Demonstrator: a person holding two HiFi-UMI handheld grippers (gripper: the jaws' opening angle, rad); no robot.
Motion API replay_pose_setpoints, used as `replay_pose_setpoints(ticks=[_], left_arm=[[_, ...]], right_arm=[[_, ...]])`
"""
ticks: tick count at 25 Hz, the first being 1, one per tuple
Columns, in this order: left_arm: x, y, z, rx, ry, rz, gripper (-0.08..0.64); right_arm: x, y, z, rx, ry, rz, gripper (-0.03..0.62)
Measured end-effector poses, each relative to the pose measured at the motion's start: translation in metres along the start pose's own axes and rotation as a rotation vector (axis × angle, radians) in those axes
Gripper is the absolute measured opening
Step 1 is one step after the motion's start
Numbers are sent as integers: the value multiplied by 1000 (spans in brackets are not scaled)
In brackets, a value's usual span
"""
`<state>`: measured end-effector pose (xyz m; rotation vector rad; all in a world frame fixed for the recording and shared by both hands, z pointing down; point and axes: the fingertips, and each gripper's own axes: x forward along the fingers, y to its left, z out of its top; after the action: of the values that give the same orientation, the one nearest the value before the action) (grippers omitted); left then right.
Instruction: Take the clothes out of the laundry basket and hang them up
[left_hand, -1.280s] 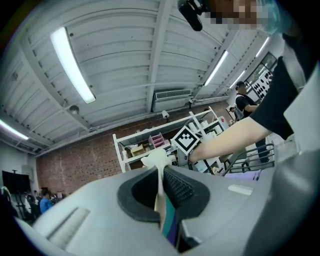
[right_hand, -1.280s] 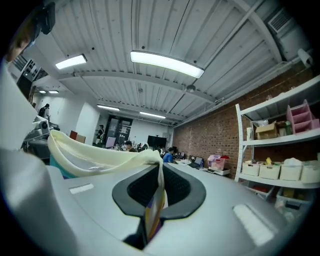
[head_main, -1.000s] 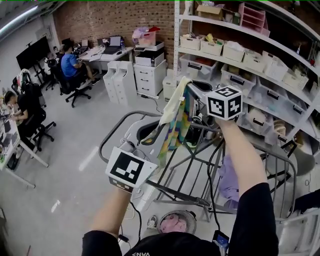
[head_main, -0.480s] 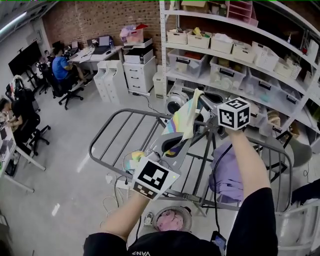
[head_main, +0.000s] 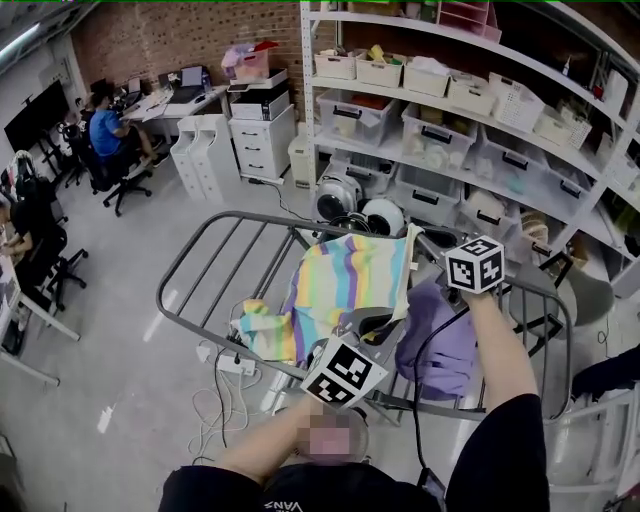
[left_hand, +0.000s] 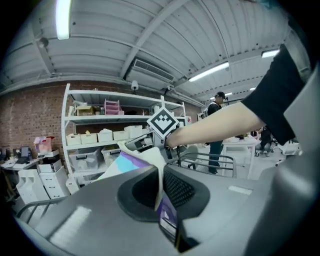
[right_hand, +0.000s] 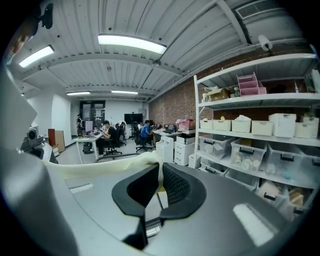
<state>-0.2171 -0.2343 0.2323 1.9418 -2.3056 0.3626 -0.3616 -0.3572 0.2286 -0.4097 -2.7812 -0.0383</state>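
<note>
Striped cloth (head_main: 345, 285): stretching over the drying rack (head_main: 215, 250), beside a purple garment (head_main: 440, 335).
Left hand-held gripper (left_hand: 160, 186), right hand-held gripper (right_hand: 160, 185): we are clamping its edges.

Right tool (right_hand: 160, 190) jaws together, pinching the edge of a pale cream cloth (right_hand: 95, 169); cloth stretches from the jaws off to the left edge. On the right is a white shelf rack (right_hand: 260, 100) with white bins (right_hand: 241, 125) on the upper shelf, clear tubs (right_hand: 246, 155) below and a pink tray (right_hand: 248, 85) on top. Brick wall (right_hand: 167, 107) behind. Far back, seated people (right_hand: 107, 136) on office chairs, white drawer units (right_hand: 164, 148) nearby. Strip light (right_hand: 131, 43) on the ceiling
</note>
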Motion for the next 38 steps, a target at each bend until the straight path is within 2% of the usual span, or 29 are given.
replay_pose_setpoints(ticks=[6,9,15,19,23,26,29,32,35,38], left_arm=[[9,-10,-48,0,129,-19,9],[9,-7,-72,-11,194,-2,9],[-8,18,-116,-39,311,83,11],[-12,18,-142,-51,381,53,12],[-12,6,-157,-81,403,-6,23],[-13,5,-160,-90,407,-21,61],[-14,10,-162,-91,409,-8,86],[-14,13,-163,-96,407,3,114],[-18,16,-166,-100,409,8,124],[-24,20,-169,-105,403,21,124]], right_arm=[[0,-3,-51,36,75,-23,23],[6,-1,-68,16,125,-33,25],[34,21,-85,-11,195,-15,25],[56,34,-106,-53,293,-41,26],[68,38,-125,-66,388,-79,64],[69,38,-134,-58,440,-82,165],[68,38,-142,-65,480,-68,215],[61,32,-146,-118,526,-101,227],[53,24,-142,-228,576,-163,238],[50,21,-132,-279,576,-180,239]])
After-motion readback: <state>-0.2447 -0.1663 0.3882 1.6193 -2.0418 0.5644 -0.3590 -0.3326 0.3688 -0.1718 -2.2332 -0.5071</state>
